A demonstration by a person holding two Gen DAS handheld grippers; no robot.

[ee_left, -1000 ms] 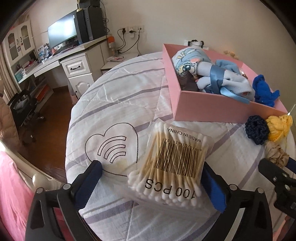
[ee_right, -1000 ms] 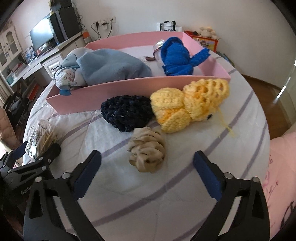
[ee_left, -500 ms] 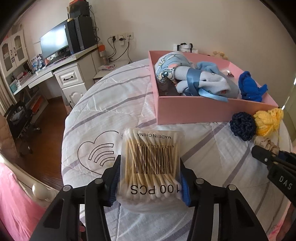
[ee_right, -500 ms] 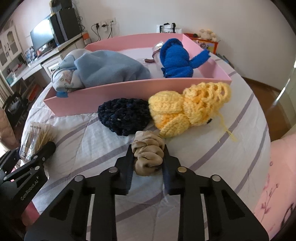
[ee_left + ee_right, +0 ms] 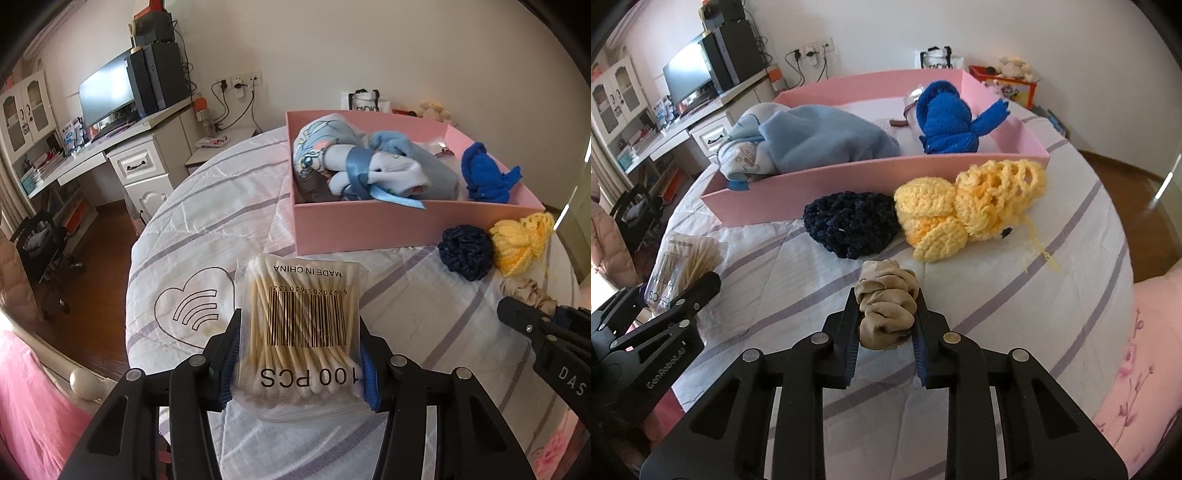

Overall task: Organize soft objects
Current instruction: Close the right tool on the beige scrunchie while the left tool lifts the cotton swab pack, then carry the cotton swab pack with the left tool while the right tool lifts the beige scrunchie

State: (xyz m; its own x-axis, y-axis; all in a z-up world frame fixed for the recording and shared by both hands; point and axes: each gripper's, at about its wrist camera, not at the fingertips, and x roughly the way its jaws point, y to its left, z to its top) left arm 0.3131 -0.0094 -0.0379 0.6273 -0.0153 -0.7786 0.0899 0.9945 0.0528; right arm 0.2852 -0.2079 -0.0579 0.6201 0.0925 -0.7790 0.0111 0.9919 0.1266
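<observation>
My left gripper (image 5: pixel 300 332) is shut on a clear bag of cotton swabs (image 5: pixel 301 325) and holds it above the striped cloth. My right gripper (image 5: pixel 886 314) is shut on a beige scrunchie (image 5: pixel 886 306), which also shows in the left wrist view (image 5: pixel 526 291). A navy crocheted piece (image 5: pixel 851 223) and a yellow crocheted piece (image 5: pixel 971 206) lie in front of the pink box (image 5: pixel 849 181). The box holds a light blue bundle (image 5: pixel 816 144) and a blue knit item (image 5: pixel 947 118).
The round table (image 5: pixel 207 236) has a striped white cloth with a heart drawing (image 5: pixel 194 306). A desk with a monitor (image 5: pixel 107 96) stands at the back left. A black chair (image 5: pixel 40 243) stands on the wooden floor at left. Pink fabric (image 5: pixel 1137 350) lies at the right.
Both grippers closed: the left on the cotton swab bag, the right on the beige scrunchie. Both have since lifted slightly with their objects.
</observation>
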